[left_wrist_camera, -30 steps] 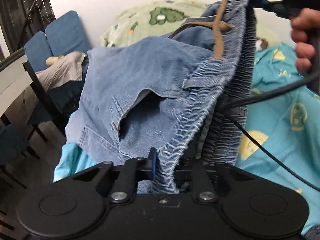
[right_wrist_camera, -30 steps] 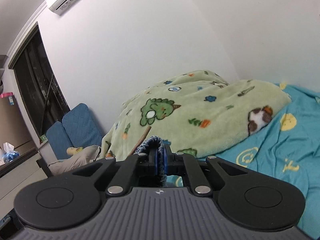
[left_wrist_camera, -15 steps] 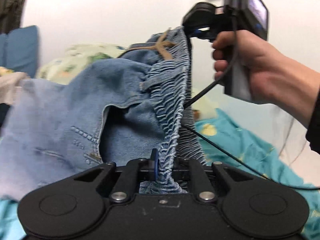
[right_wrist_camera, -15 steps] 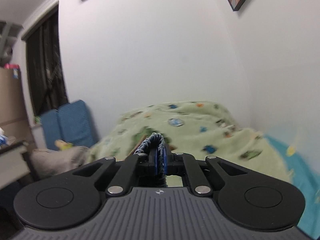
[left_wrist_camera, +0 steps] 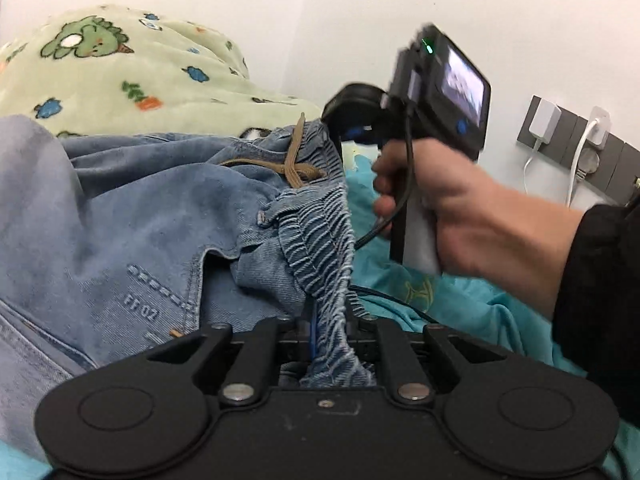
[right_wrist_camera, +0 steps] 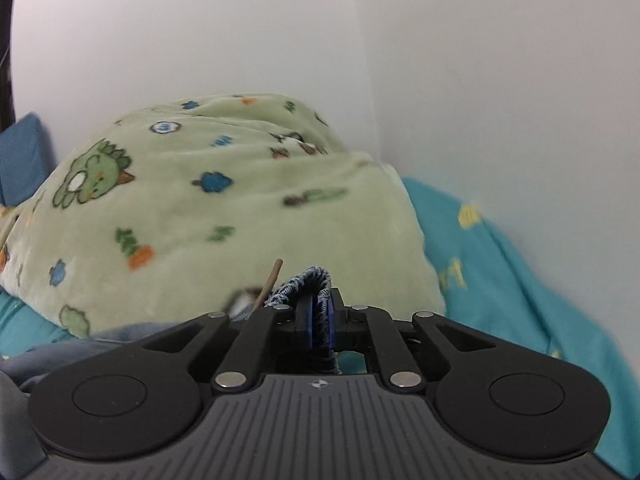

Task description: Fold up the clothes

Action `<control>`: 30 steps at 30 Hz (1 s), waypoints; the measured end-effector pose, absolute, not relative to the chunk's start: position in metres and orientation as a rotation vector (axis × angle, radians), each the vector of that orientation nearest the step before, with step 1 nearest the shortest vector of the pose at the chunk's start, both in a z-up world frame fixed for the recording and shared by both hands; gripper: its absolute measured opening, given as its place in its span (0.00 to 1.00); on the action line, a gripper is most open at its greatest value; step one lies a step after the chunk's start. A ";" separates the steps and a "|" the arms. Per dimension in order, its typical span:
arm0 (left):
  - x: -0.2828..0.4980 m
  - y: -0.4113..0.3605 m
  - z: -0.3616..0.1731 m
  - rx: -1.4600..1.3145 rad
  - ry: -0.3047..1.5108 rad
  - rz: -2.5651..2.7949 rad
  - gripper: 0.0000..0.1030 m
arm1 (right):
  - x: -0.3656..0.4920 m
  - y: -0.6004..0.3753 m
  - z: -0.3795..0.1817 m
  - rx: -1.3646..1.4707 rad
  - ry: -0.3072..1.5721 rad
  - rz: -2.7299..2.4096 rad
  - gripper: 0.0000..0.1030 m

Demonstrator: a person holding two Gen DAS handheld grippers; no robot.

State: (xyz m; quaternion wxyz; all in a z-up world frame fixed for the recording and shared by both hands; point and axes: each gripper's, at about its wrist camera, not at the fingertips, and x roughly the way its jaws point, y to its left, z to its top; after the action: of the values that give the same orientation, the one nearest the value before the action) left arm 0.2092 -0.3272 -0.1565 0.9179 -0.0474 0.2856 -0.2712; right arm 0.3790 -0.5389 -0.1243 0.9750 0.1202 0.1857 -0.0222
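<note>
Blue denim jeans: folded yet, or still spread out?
Not folded: the blue denim jeans hang spread, their elastic waistband stretched between left gripper and right gripper.

Faded denim jeans with ribbed elastic waistband, fuzzy fleece blanket, matt black plastic tool

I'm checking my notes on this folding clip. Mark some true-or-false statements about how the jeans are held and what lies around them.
1. Both grippers grip the jeans at the elastic waistband. True.
2. The left gripper is open. False: its jaws are shut on the waistband.
3. The drawstring is brown. True.
4. The bed sheet is red. False: it is teal.
5. The right gripper holds the green blanket. False: it holds denim.
</note>
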 end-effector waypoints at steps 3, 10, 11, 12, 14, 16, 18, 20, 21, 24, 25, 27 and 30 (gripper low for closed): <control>0.206 -0.328 -0.147 -0.060 0.594 -0.572 0.11 | 0.373 -0.544 -0.122 0.261 0.382 -0.066 0.20; 0.154 -0.291 -0.108 0.052 0.584 -0.642 0.45 | 0.332 -0.528 -0.096 0.150 0.518 -0.109 0.43; 0.144 -0.285 -0.101 0.078 0.581 -0.652 0.45 | 0.321 -0.524 -0.090 0.148 0.518 -0.105 0.43; 0.133 -0.278 -0.093 0.113 0.559 -0.653 0.45 | 0.309 -0.520 -0.084 0.143 0.511 -0.099 0.45; 0.112 -0.257 -0.078 0.131 0.524 -0.650 0.47 | 0.285 -0.509 -0.070 0.125 0.499 -0.096 0.48; 0.094 -0.237 -0.062 0.131 0.509 -0.628 0.48 | 0.262 -0.496 -0.056 0.115 0.485 -0.082 0.48; 0.078 -0.215 -0.048 0.137 0.482 -0.590 0.48 | 0.239 -0.481 -0.042 0.133 0.467 -0.053 0.48; 0.068 -0.193 -0.036 0.131 0.472 -0.558 0.48 | 0.219 -0.464 -0.028 0.162 0.447 -0.020 0.48; 0.064 -0.180 -0.030 0.129 0.472 -0.539 0.48 | 0.207 -0.454 -0.022 0.174 0.438 -0.004 0.48; 0.056 -0.143 -0.015 0.124 0.471 -0.443 0.48 | 0.172 -0.419 -0.008 0.203 0.425 0.030 0.49; 0.057 -0.129 -0.010 0.102 0.486 -0.417 0.48 | 0.160 -0.408 -0.006 0.219 0.422 0.040 0.49; 0.060 -0.103 -0.005 0.039 0.519 -0.364 0.48 | 0.140 -0.385 -0.006 0.259 0.428 0.058 0.50; 0.061 -0.071 -0.003 -0.025 0.516 -0.288 0.48 | 0.117 -0.356 -0.019 0.349 0.449 0.058 0.50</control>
State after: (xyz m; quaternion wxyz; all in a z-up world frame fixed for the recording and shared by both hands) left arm 0.0610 -0.0706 -0.0028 0.9566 -0.0124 0.2542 -0.1419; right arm 0.1171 -0.3563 -0.0189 0.9594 0.1723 0.2213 0.0286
